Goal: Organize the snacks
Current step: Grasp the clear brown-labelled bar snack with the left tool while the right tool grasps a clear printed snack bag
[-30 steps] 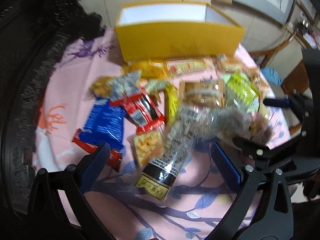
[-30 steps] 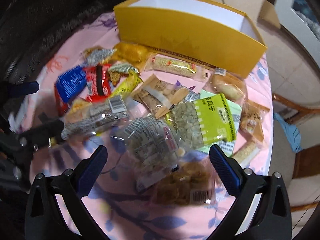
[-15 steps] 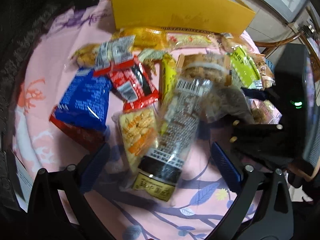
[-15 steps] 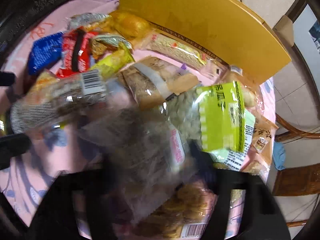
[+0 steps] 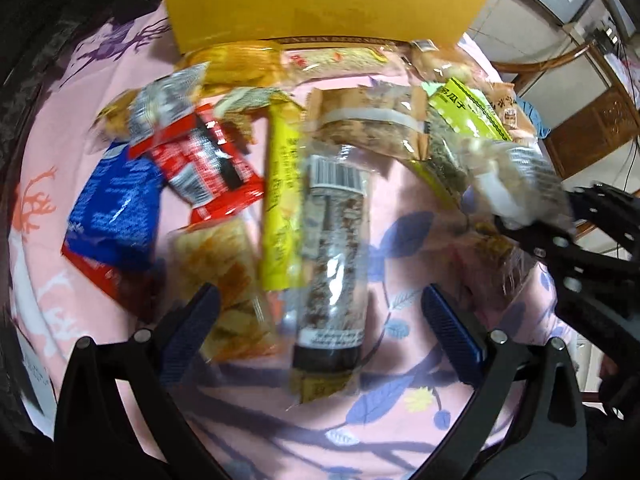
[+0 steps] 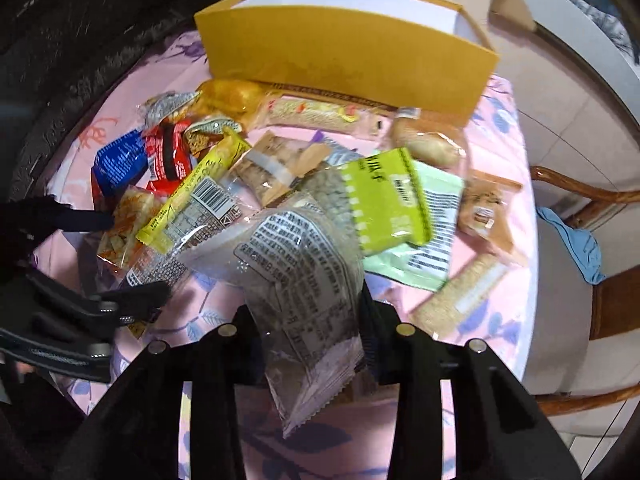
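A clear snack packet (image 6: 300, 280) was held pinched at lower centre by the just-closed jaws of the right gripper (image 6: 308, 328); the left gripper (image 5: 320, 324) was kept wide open over a long clear packet (image 5: 332, 264) on the surface (image 5: 400, 420)

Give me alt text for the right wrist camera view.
The right gripper, jaws just closed, pinches a clear snack packet above a pink floral tablecloth strewn with snacks, an open yellow box behind them.
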